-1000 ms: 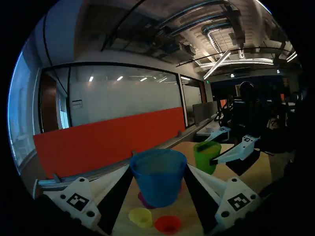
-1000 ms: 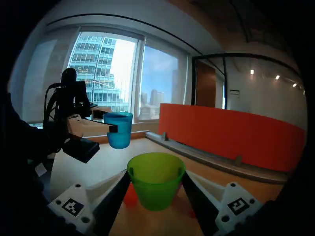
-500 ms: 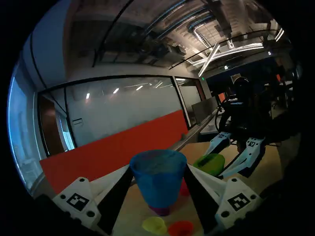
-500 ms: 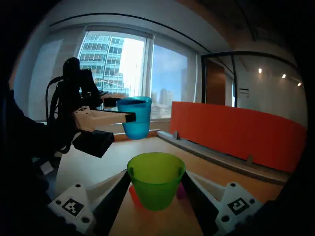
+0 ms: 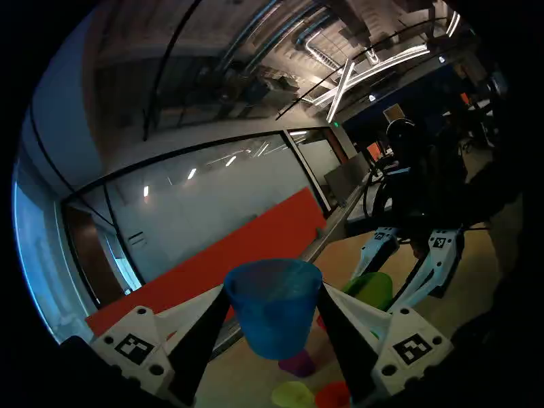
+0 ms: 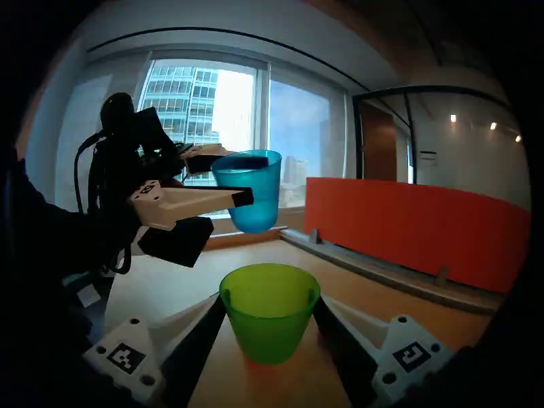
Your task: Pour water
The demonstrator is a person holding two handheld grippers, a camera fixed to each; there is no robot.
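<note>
A blue cup (image 5: 273, 319) is pinched by the left gripper (image 5: 273, 300) and held higher than a green cup (image 6: 270, 316), which is clamped in the right gripper (image 6: 270, 304) above a wooden table (image 6: 163, 292); water cannot be made out in either, and small cups (image 5: 297, 364) below are partly hidden.

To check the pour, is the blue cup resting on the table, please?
No, the left claw holds the blue cup up, clear of the table.

Close views face each other (sharing the blue cup (image 5: 273, 309)).
</note>
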